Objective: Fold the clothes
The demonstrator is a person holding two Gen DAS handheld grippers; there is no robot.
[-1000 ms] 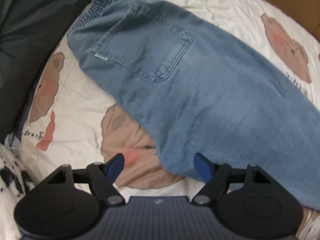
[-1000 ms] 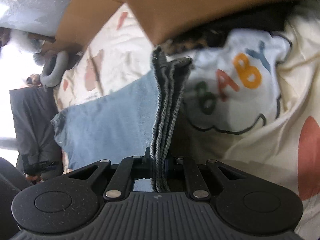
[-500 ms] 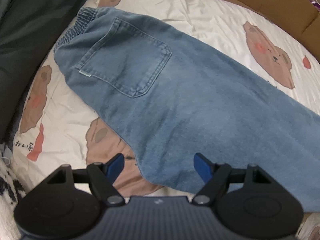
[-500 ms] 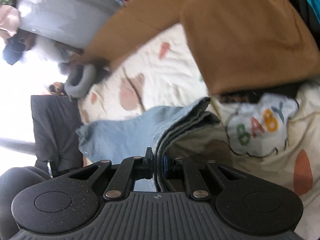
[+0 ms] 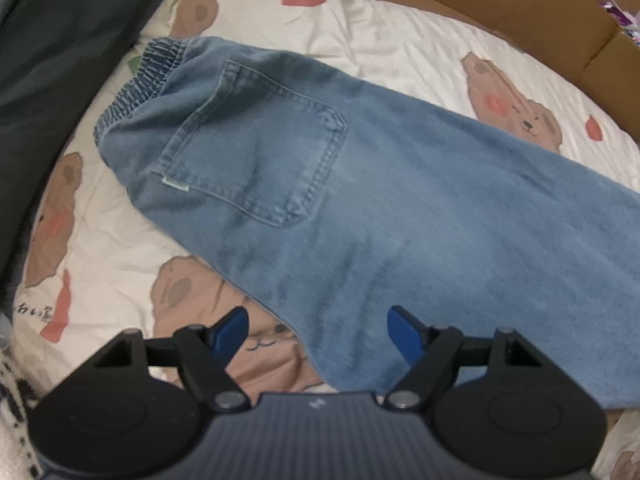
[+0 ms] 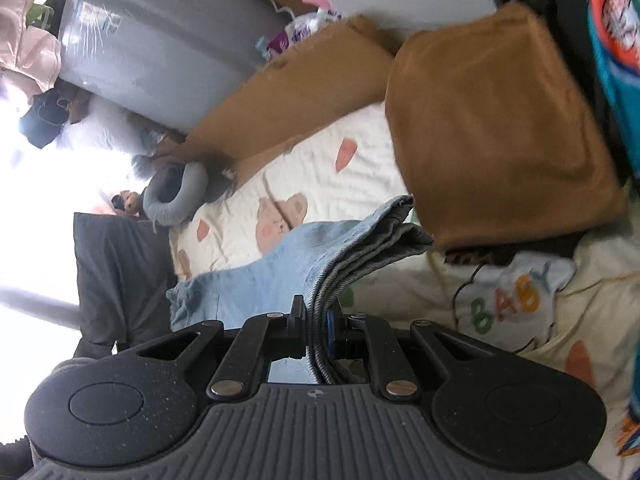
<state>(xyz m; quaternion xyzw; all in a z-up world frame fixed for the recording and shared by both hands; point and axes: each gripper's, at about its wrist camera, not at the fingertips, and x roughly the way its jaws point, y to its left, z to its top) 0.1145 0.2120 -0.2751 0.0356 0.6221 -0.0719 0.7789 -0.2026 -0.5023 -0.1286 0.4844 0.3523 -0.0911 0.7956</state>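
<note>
Right wrist view: right gripper [image 6: 318,322] is clenched on the stacked hem of the jeans [image 5: 400,200], which lie across the bear-print sheet [image 5: 400,32]. Left gripper [image 5: 318,330] hangs released above their near edge. Carry the hem squarely toward the waistband [image 5: 136,84], keeping layers aligned.

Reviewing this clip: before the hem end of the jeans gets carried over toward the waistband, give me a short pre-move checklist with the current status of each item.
1. Right gripper clamped on the jeans hem: ok, stacked denim layers sit between the shut jaws.
2. All hem layers caught: cannot tell, the edges fan out beyond the pads.
3. Left gripper free: ok, jaws open, empty, above the lower edge of the jeans.
4. Waistband flat on the bear-print sheet: ok.
5. Landing area over the back pocket clear: ok.
6. Brown folded garment close to the lifted hem: not ok, it sits right beside it.
</note>
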